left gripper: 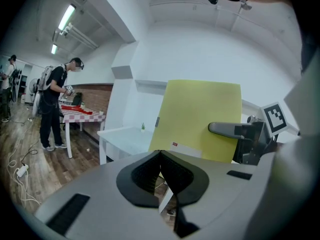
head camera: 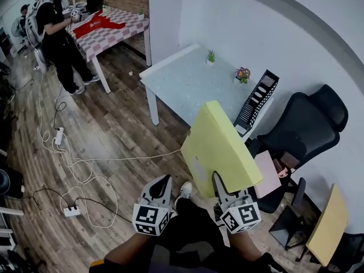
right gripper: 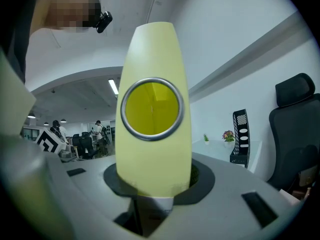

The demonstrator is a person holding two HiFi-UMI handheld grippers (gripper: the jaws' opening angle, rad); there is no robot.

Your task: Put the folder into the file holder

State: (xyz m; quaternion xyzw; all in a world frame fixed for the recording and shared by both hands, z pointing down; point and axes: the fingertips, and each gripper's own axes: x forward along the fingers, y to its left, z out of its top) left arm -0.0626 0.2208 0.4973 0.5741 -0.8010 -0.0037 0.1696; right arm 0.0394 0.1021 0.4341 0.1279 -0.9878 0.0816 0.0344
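- The right claw (head camera: 220,182), low and right of centre in the head view, is clenched on the bottom edge of the yellow folder (head camera: 219,147). In the right gripper view the spine, with its metal-ringed finger hole, is seen rising straight out of the jaws. This grip at the base is judged to leave the upper end free to lead into a slot.
- The left claw (head camera: 162,185) is held just beside it, lower centre of the frame. Its jaws are brought together on nothing, as the left gripper view shows. It is judged to be kept clear of the load and available for steadying.
- The folder is carried in the air above the wooden floor, short of the surface (head camera: 182,84). Its upper end is tilted toward the upper right of the frame. It has not yet been placed.
- The white surface is seen at upper centre. Its near part is bare, so an unobstructed approach is judged possible.
- The black file holder (head camera: 257,101) stands at the far right corner of the surface, close to the wall. A flowering pot plant (head camera: 243,74) stands just beside it and should be avoided.
- A black office chair (head camera: 301,124) is seen beyond, at the right of the frame.
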